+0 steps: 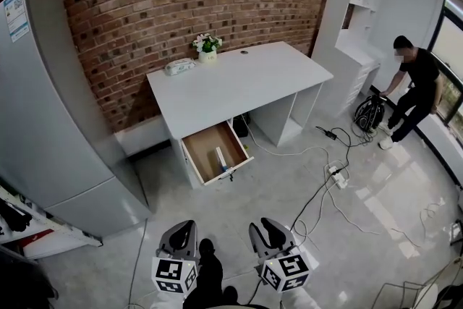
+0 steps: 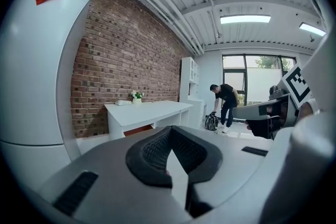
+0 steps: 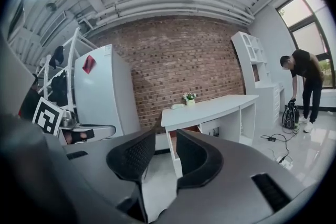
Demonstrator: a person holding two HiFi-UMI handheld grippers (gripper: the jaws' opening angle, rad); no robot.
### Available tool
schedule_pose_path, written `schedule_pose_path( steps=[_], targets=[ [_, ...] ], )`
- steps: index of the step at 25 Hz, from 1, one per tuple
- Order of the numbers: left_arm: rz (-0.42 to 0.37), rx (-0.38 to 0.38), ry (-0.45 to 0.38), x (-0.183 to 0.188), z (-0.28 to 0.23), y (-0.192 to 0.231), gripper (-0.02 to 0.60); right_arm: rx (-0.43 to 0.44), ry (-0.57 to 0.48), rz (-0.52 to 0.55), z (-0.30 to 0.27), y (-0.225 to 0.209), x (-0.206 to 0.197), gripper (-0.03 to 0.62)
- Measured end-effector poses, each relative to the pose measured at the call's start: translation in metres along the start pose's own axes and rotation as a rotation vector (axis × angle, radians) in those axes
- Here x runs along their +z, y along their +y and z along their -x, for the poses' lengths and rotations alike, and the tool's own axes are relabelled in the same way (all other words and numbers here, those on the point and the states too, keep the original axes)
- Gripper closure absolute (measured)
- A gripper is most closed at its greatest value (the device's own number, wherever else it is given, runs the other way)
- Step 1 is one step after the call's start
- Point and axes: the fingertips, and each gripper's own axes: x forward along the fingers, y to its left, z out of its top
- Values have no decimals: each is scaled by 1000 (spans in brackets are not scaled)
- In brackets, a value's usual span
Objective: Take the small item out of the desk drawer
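Note:
The white desk (image 1: 239,79) stands against the brick wall. Its drawer (image 1: 194,155) is pulled out at the lower left, and a small white item (image 1: 221,157) lies on the wooden bottom. Both grippers hang low over the floor, well short of the desk. My left gripper (image 1: 181,234) is shut, its pads meeting with nothing between them (image 2: 170,134). My right gripper (image 1: 269,231) is open and empty (image 3: 165,139). Between its pads I see the desk (image 3: 210,107) and the drawer's front (image 3: 171,150).
A tall white fridge (image 1: 51,119) stands left of the desk, with a rack (image 1: 22,221) nearer to me. Cables and a power strip (image 1: 338,176) trail across the floor on the right. A person (image 1: 416,83) bends over a bag (image 1: 370,112) by the white shelving (image 1: 358,3).

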Motion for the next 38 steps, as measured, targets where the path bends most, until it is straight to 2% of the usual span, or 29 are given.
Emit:
schedule_pose_path(
  steps=[6,12,22,28,38],
  targets=[
    [10,-12,31,-4,-57,44,566,-6,35,-15,-65,-17,4,441],
    [36,-9,41,-1,-116,96,566,-3,94,-25,-138,-32,7,384],
    [38,-40,51,12,-200,170,566,-49,151,-16,-250,-50,24,352],
    [48,-54,65,12,-232,189,566,-63,174,-10,-287,-64,28,345],
    [60,-64,96,-6,-281,199,566,-49,251,-18,-336,-92,3,342]
  ],
)
